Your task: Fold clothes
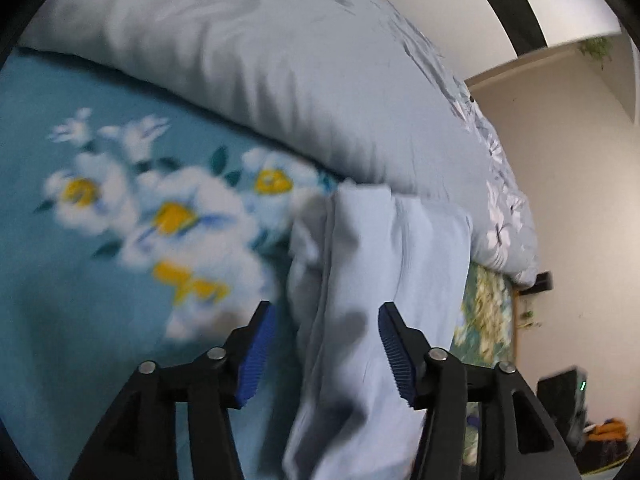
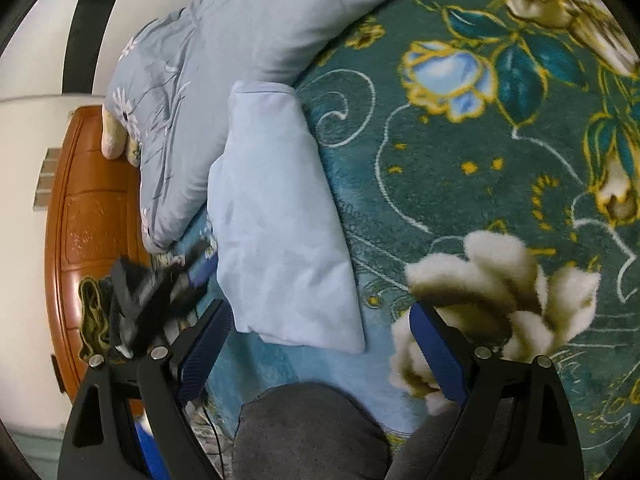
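A pale blue garment (image 2: 280,216) lies folded into a long narrow bundle on the flowered teal bedspread (image 2: 460,184). In the left wrist view the same garment (image 1: 372,300) runs up between and beyond my fingers. My left gripper (image 1: 326,320) is open, its blue pads either side of the cloth and just above it, not pinching it. My right gripper (image 2: 320,320) is open and empty, hovering over the near end of the bundle. The left gripper also shows blurred in the right wrist view (image 2: 168,276), beside the bundle's left edge.
A grey-blue flowered duvet (image 1: 280,80) is heaped along the far side of the garment. A wooden headboard (image 2: 84,208) and wall lie to the left in the right wrist view. A grey-clad knee (image 2: 312,432) is at the near edge.
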Demonstrator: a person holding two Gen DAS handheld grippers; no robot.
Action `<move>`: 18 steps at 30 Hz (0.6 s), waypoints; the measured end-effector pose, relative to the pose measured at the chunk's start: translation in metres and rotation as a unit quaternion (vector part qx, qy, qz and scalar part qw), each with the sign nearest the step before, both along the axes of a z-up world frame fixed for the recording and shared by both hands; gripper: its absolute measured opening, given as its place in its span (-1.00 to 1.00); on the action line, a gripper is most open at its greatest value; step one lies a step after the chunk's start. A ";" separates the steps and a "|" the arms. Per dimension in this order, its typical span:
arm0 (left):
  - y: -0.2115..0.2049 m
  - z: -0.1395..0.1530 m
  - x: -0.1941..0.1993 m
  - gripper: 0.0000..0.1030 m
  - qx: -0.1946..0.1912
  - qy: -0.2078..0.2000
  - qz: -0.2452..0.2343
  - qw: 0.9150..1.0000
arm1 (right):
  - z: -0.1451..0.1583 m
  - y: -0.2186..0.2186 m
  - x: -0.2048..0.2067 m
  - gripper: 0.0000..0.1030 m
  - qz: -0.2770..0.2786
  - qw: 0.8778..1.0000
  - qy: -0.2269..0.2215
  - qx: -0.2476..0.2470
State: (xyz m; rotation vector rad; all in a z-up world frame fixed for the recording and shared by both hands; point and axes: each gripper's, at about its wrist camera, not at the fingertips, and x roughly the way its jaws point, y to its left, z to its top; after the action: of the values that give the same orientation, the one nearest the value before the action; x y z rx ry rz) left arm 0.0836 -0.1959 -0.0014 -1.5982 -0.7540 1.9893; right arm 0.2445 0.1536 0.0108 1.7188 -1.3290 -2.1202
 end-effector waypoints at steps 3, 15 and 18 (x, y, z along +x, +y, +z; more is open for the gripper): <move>0.011 -0.011 -0.015 0.22 0.026 -0.015 -0.005 1.000 | 0.004 0.004 0.002 0.77 0.006 1.000 -0.001 0.010; 0.027 -0.025 -0.023 -0.61 0.028 -0.018 -0.021 0.999 | 0.008 0.031 0.018 0.77 -0.019 0.999 -0.016 0.027; 0.022 -0.016 -0.017 -0.66 0.032 -0.003 0.000 0.999 | 0.005 0.030 0.017 0.77 -0.020 0.999 -0.021 0.024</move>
State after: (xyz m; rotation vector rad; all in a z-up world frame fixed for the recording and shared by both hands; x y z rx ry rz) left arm 0.0667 -0.1743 -0.0172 -1.5680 -0.8113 1.9418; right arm 0.2615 0.1834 0.0161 1.7793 -1.3441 -2.1660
